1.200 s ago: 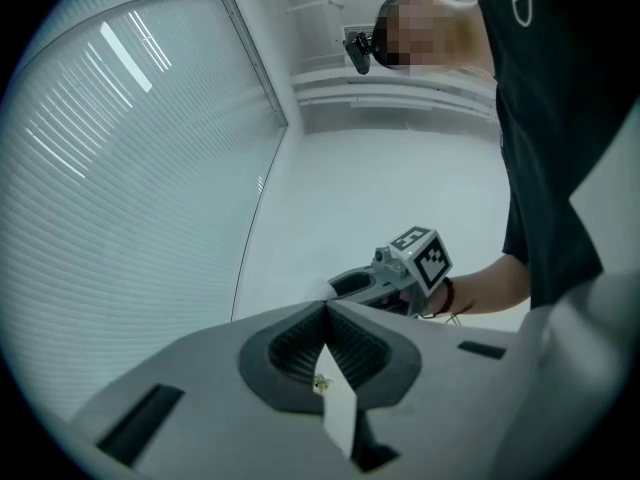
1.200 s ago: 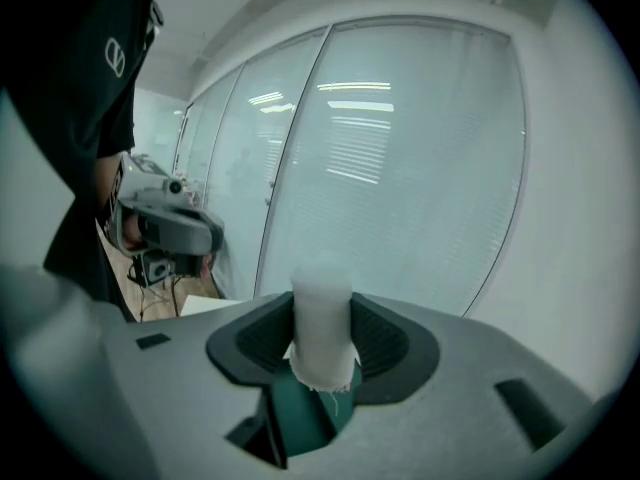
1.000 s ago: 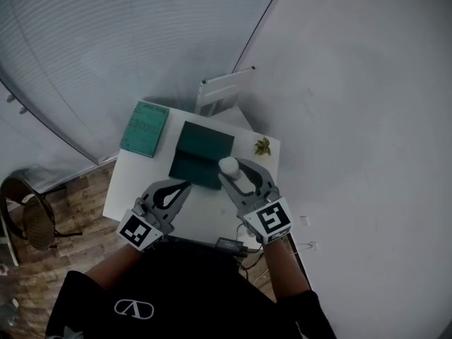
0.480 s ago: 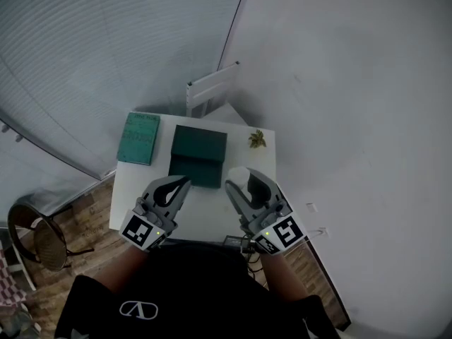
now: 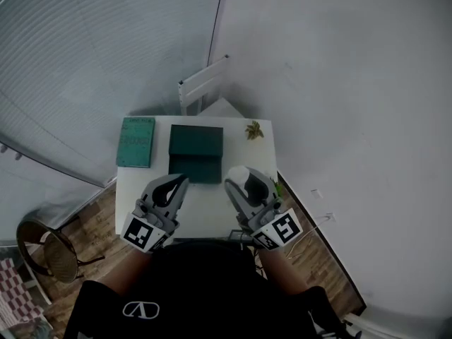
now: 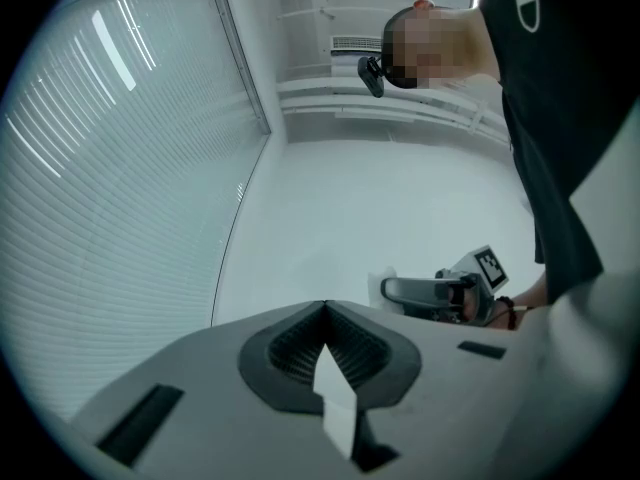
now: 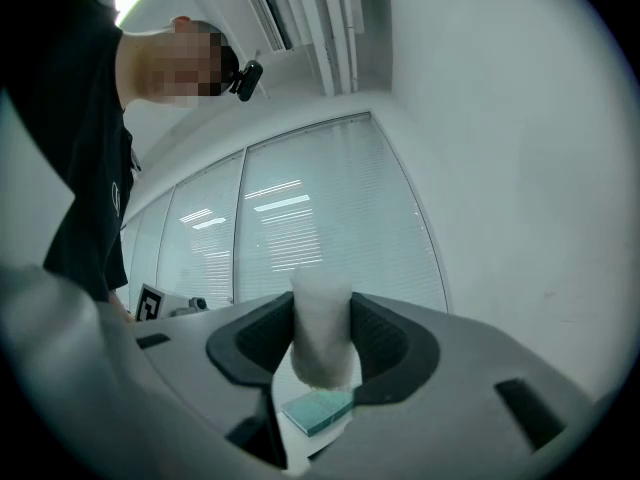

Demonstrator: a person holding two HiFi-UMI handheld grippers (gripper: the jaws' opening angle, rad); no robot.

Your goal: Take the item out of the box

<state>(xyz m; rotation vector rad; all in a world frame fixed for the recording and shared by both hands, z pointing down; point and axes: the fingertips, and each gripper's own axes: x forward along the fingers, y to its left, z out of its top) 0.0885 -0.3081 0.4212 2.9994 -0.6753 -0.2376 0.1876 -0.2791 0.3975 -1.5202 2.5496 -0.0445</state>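
Table (image 5: pixel 205 210), book (image 5: pixel 135 141) beside box (image 5: pixel 195 152), perhaps plant (image 5: pixel 253 129), right hand-held gripper (image 5: pixel 244 182) clamping white item (image 5: pixel 236 173), left hand-held gripper (image 5: pixel 180 181) together.

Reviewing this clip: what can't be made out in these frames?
- White item: kind unclear; right gripper covers its sides, tiny in head view.
- Box inside: head view, too dark and small.
- Book cover print: head view, too small.
- Table: outside left gripper view, which points away.

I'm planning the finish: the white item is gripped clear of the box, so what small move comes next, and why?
Probably lower the right gripper and set the white item on the table in front of the box: it is already out, clamped between the jaws.
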